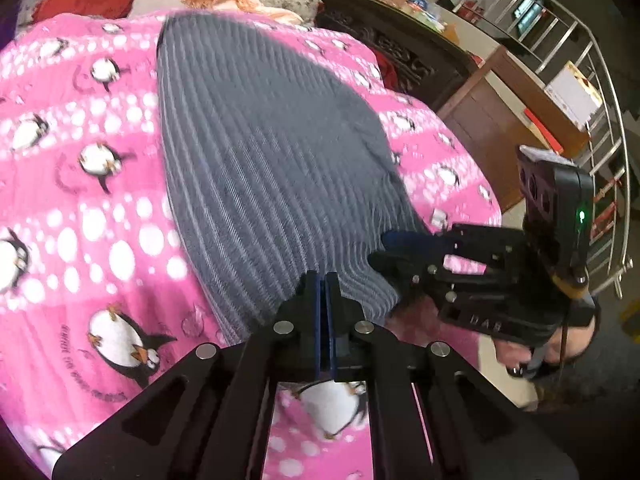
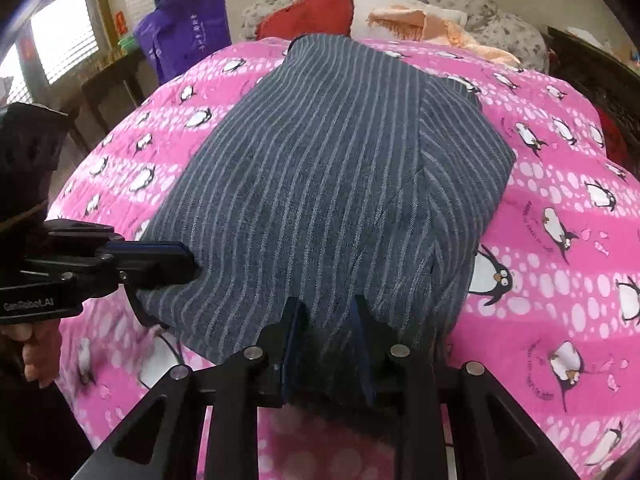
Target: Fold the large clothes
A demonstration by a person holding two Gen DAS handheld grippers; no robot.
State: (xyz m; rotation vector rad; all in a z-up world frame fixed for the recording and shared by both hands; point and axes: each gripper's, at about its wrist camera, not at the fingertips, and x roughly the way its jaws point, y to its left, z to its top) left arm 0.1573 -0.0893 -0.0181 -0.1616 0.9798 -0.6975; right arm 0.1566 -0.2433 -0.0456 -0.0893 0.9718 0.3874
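A grey-blue striped garment [image 1: 260, 140] [image 2: 320, 160] lies folded lengthwise on a pink penguin blanket [image 1: 80, 200] [image 2: 560, 220]; one side flap is laid over its right part. My left gripper [image 1: 325, 280] [image 2: 188, 262] is shut on the garment's near left corner. My right gripper [image 2: 328, 310] [image 1: 380, 246] grips the near hem further right, with bunched cloth filling the narrow gap between its fingers. Both grippers point down at the near edge, and a hand shows behind each one.
Beyond the garment's far end lie a red pillow [image 2: 308, 12] and a peach cloth [image 2: 420, 24]. A purple bag [image 2: 184, 32] stands on a table to the left of the bed. On the bed's right are dark furniture [image 1: 400, 52], a brown cabinet [image 1: 500, 120] and a metal railing [image 1: 600, 100].
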